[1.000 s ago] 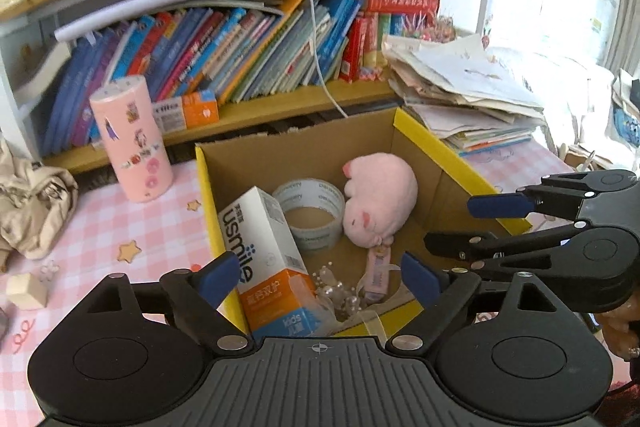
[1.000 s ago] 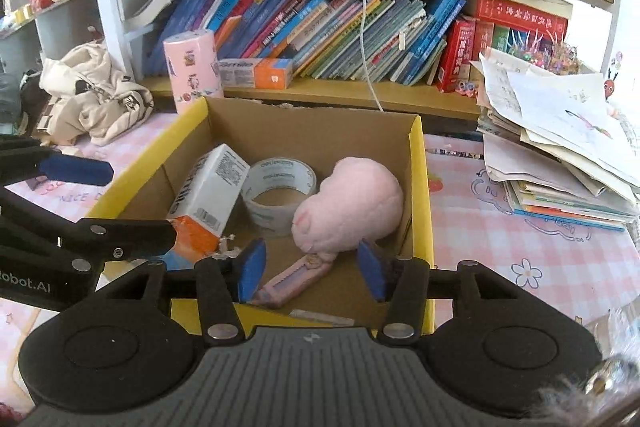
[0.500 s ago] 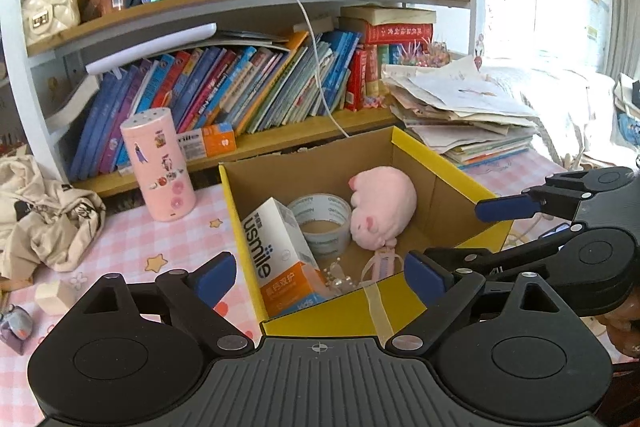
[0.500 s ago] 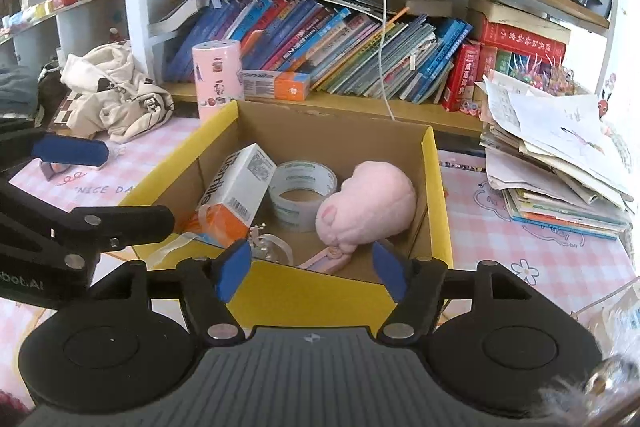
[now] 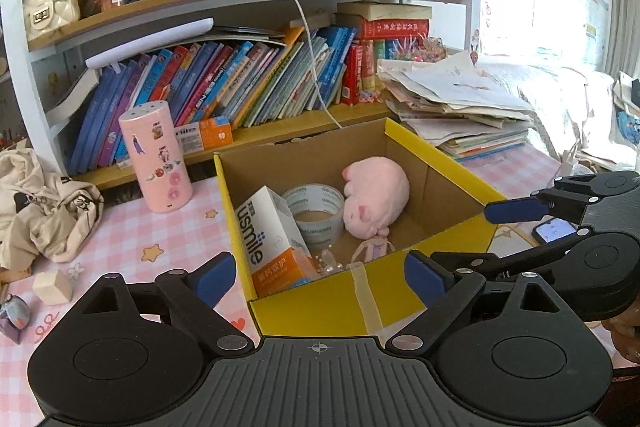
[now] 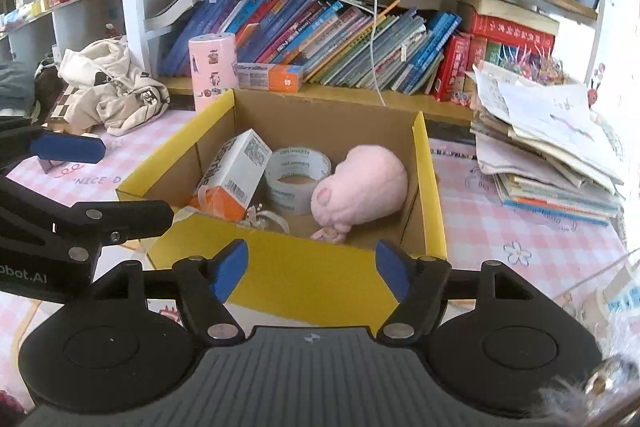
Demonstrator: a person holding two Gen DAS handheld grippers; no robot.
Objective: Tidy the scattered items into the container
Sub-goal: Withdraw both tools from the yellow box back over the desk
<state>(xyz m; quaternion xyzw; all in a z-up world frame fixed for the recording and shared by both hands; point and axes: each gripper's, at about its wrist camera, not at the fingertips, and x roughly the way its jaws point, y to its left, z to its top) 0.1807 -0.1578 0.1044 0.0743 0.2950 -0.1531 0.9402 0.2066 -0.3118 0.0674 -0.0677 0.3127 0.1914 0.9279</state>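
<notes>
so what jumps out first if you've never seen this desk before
The yellow cardboard box in the middle of the pink checked table, with a pink plush toy, a tape roll and a white and orange carton inside. Behind it, a shelf packed with leaning books; to the right, a messy paper stack.
</notes>
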